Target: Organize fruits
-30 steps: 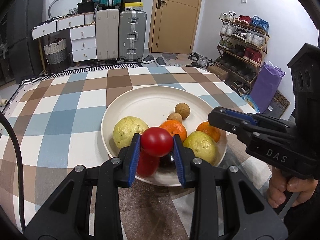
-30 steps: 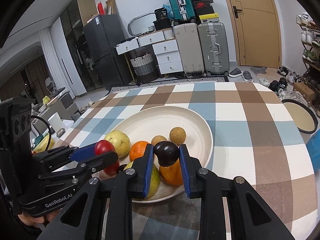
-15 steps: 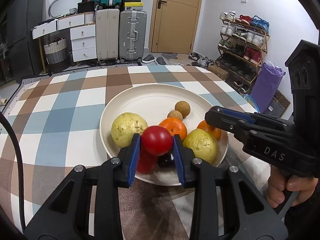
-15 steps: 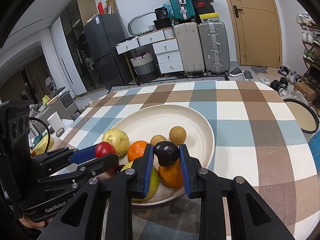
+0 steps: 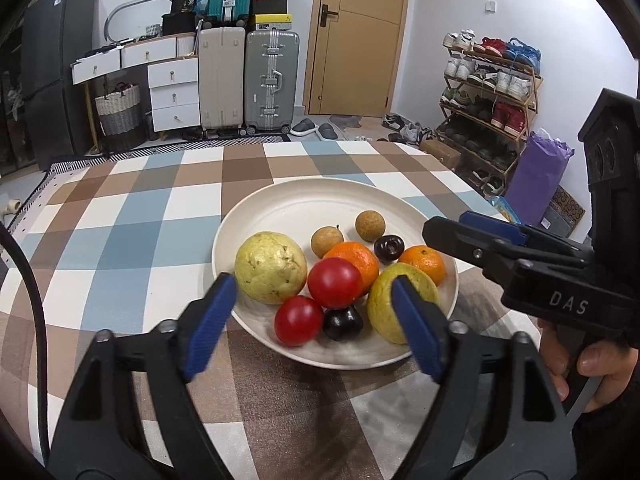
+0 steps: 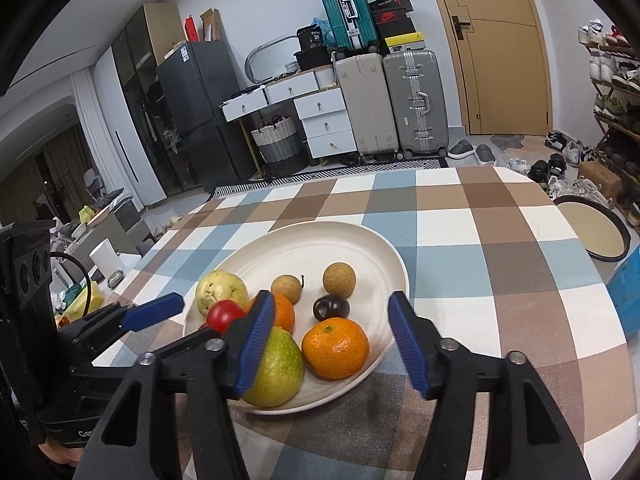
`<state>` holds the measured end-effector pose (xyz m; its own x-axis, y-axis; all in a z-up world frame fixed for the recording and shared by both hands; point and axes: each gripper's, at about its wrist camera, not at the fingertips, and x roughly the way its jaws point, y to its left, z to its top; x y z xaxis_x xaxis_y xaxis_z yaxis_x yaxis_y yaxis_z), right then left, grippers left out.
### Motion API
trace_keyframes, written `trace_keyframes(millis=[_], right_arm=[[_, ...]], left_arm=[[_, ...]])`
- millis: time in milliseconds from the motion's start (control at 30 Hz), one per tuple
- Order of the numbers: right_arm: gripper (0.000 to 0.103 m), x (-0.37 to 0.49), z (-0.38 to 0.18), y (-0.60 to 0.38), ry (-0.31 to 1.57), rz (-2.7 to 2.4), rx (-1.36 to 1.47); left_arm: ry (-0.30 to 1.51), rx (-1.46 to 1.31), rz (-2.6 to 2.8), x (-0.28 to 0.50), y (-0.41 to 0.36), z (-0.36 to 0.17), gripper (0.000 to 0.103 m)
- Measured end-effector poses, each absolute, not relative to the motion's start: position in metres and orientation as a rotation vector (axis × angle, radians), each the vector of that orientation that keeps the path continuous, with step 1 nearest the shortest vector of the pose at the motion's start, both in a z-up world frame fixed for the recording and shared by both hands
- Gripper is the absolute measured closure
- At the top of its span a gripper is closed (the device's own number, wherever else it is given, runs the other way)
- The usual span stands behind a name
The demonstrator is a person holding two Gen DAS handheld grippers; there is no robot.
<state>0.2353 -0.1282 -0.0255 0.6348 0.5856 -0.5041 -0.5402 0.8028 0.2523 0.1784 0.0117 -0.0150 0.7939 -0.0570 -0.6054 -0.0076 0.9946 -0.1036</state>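
A white plate [image 5: 304, 204] [image 6: 320, 240] on the checked tablecloth holds the fruit. In the left wrist view a red tomato [image 5: 335, 282] rests on the pile, above a second tomato [image 5: 298, 320] and a dark plum [image 5: 343, 322], between two yellow-green guavas [image 5: 270, 267] [image 5: 384, 304]. Two oranges [image 5: 422, 263] [image 6: 335, 347], two brown longans [image 5: 370, 225] [image 6: 339, 279] and another dark plum [image 6: 331, 307] [image 5: 389, 248] also lie there. My left gripper [image 5: 314, 326] is open and empty at the plate's near rim. My right gripper [image 6: 330, 344] is open and empty above the orange.
A dark-rimmed round tray [image 6: 592, 232] and a blue object [image 6: 626, 288] lie past the table's right edge. Suitcases [image 5: 248, 80], drawers, a door and a shoe rack [image 5: 488, 92] stand behind the table.
Both grippers opened. The left one let go of the red tomato, which now rests on the fruit pile. The right one let go of the dark plum, now on the plate.
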Motion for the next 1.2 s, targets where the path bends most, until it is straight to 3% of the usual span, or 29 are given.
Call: trace_keyframes(millis=[67, 200, 267, 300, 1200], right_arm=[[0.024, 0.234, -0.024, -0.13, 0.592, 0.64, 0.084], [0.012, 0.23, -0.022, -0.134, 0.57, 0.619, 0.082], [0.003, 0.226, -0.021, -0.135, 0.558, 0.61, 0.076], [0.001, 0.225, -0.021, -0.136, 0.554, 0.607, 0.075], [0.0, 0.174, -0.009, -0.156, 0.465, 0.639, 0.027]], left_arm=[[0.647, -0.106, -0.013, 0.177, 0.014, -0.014, 0.018], [0.633, -0.127, 0.0, 0.172, 0.018, -0.012, 0.011], [0.609, -0.118, 0.016, 0.167, 0.019, -0.009, 0.001], [0.597, -0.117, 0.018, 0.165, 0.019, -0.008, 0.001], [0.523, -0.11, 0.036, 0.1, 0.029, 0.003, 0.001]])
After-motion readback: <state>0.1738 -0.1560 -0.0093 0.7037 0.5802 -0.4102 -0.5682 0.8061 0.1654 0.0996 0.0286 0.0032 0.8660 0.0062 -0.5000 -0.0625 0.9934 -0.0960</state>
